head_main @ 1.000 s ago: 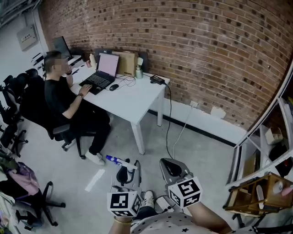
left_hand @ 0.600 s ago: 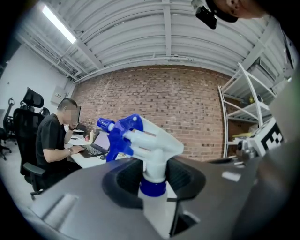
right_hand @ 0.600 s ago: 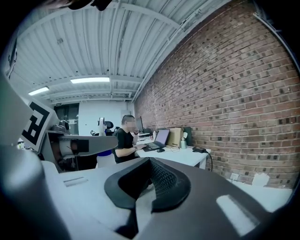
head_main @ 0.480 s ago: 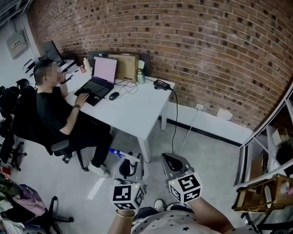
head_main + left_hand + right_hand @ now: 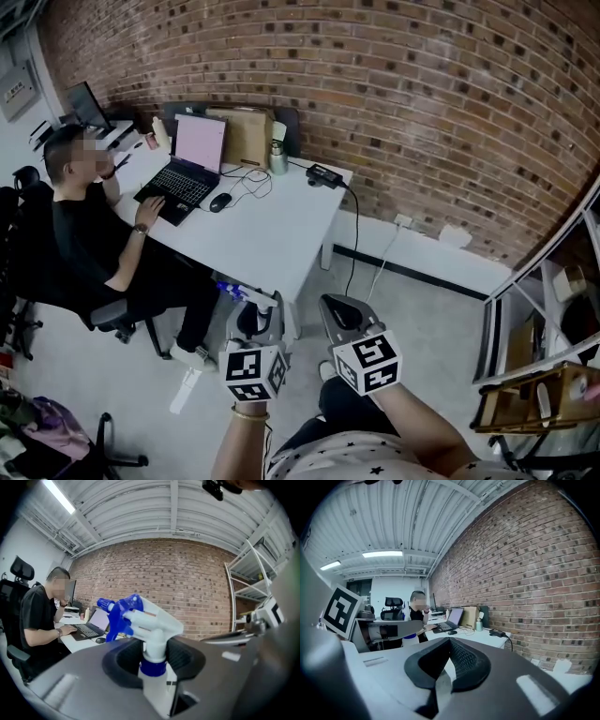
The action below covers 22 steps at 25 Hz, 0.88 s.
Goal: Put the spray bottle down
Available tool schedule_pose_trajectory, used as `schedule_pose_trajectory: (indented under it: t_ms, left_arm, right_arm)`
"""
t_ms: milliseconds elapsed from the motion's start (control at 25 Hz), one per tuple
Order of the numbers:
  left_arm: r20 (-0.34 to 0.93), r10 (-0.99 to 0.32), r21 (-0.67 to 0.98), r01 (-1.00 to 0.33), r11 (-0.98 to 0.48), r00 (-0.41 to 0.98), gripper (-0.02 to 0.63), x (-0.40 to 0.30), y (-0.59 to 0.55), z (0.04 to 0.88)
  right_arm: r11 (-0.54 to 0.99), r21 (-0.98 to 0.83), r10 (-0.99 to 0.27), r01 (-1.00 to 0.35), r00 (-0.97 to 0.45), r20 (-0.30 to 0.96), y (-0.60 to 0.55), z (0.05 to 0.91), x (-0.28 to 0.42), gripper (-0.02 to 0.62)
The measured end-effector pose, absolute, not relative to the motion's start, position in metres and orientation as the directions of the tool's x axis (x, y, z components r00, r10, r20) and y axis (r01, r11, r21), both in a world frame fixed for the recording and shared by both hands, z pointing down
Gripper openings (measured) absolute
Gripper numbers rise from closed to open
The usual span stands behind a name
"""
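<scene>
The spray bottle (image 5: 150, 620) has a white body with a blue collar, trigger and nozzle. My left gripper (image 5: 152, 656) is shut on its neck and holds it upright, nozzle pointing left. In the head view the bottle (image 5: 246, 292) sticks out ahead of the left gripper (image 5: 255, 323), just before the near edge of a white table (image 5: 281, 244). My right gripper (image 5: 342, 314) is alongside to the right; in its own view the right gripper (image 5: 449, 660) has its jaws together with nothing in them.
A person (image 5: 84, 225) sits at the table's left side typing on a laptop (image 5: 187, 164). A mouse, a cardboard box, a bottle and a power brick with cables sit at the table's back. A brick wall (image 5: 422, 112) lies behind it, and a metal shelf (image 5: 544, 375) stands at the right.
Both grippers have moved forward toward the white table, which now lies closer and lower in the head view. The bottle stays in the left gripper's grip.
</scene>
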State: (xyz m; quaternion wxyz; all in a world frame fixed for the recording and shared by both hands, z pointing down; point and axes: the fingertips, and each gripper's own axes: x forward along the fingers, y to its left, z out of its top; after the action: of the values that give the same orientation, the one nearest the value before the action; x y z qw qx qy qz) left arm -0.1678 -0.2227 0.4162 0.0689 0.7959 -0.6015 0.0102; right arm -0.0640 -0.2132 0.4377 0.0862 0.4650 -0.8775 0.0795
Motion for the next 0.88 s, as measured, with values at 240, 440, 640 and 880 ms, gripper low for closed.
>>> schedule_pose_trajectory:
  t_ms: [240,440,640,880]
  left_arm:
    - [0.089,-0.962,0.132,-0.960,-0.245,0.257,0.130,-0.176,-0.288,0.420]
    - [0.080,-0.969,0.113,-0.968,-0.226,0.235,0.130,-0.183,-0.352,0.418]
    - [0.068,-0.974,0.102,-0.973,-0.209,0.216,0.130,-0.188,-0.408,0.419]
    - [0.053,-0.981,0.091,-0.979,-0.184,0.189,0.130,-0.193,-0.462,0.416]
  right_arm:
    - [0.575,-0.049,-0.791,-0.816,-0.571,0.220,-0.283,0.437,-0.077,-0.002]
    - [0.585,-0.035,-0.785,-0.810,-0.577,0.226,-0.345,0.434,-0.081,-0.002]
    - [0.564,-0.043,-0.799,-0.824,-0.558,0.223,-0.394,0.437,-0.077,-0.002]
    - [0.568,-0.067,-0.791,-0.820,-0.567,0.230,-0.438,0.442,-0.078,-0.002]
